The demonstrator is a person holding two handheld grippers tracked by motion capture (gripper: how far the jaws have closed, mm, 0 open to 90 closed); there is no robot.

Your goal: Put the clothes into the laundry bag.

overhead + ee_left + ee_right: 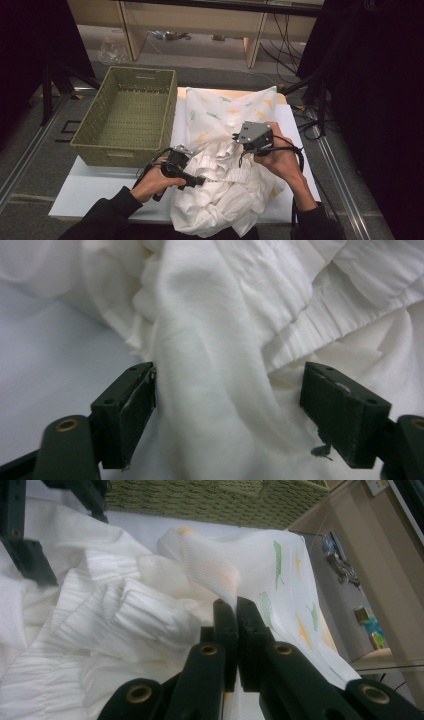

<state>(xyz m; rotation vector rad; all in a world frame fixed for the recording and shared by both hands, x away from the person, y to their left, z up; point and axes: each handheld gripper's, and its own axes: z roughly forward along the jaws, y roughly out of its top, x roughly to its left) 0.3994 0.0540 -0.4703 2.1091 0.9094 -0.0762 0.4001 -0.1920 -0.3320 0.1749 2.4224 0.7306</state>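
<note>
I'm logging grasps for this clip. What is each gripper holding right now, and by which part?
The right gripper is shut on a raised fold of the thin white leaf-printed cloth. The left gripper holds nothing; its open jaws straddle a white fabric ridge.

I can read no text, label, brand or number anywhere here. The printed cloth carries only leaf shapes in green and orange, and the small items on the far floor are too blurred for me to read.

Black sleeves cover both forearms, and each hand grips a black gripper, the left gripper plain-topped, the right gripper capped by a grey three-cornered plate and trailing black cable.
</note>
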